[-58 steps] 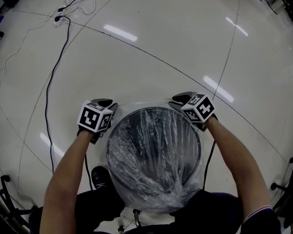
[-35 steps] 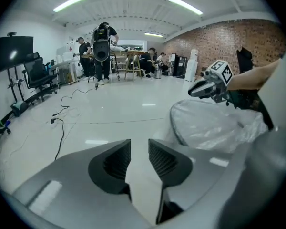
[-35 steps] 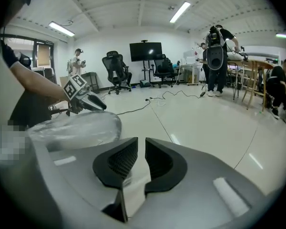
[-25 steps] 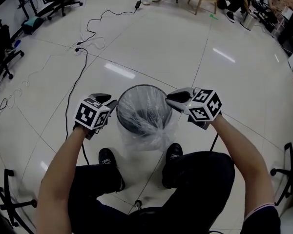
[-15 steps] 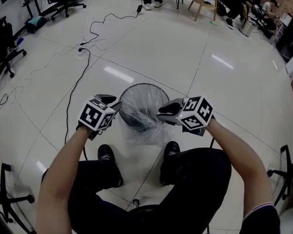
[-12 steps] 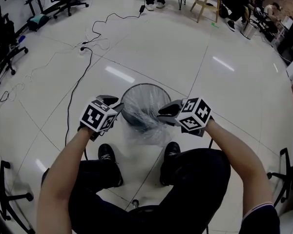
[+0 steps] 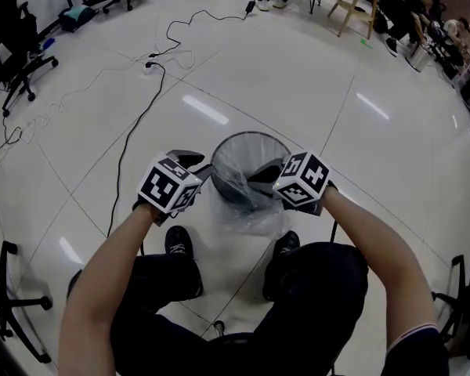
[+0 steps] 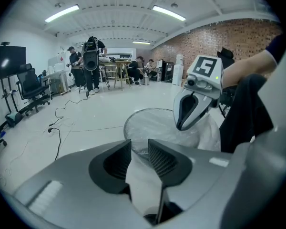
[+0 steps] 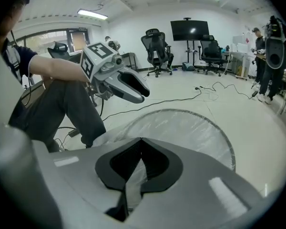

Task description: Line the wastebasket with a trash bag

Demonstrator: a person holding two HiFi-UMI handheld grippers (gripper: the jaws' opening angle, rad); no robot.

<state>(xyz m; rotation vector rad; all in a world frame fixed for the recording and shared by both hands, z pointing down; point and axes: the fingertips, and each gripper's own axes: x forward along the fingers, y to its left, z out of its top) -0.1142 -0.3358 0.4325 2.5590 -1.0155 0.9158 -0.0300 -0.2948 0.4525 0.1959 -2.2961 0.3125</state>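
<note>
Trash bag (image 7: 249, 212) = thin clear film, prob weighs nothing, floppy + slippery, tears if yanked imo. It's sitting in the wastebasket (image 7: 251, 136), mouth draped over the rim w/ slack hanging down the near side. Left gripper (image 8: 139, 145) jaws apart beside the rim. Right gripper (image 9: 141, 139) jaws fully closed at the rim, can't tell if film's nipped. Best grab pt: loose edge at the rim.

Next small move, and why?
Probably bring the left gripper down onto the edge of the trash bag at the left rim of the wastebasket and pinch it: its jaws stand open, empty. The right gripper has just closed its jaws, tips together, no film visibly between them.
</note>
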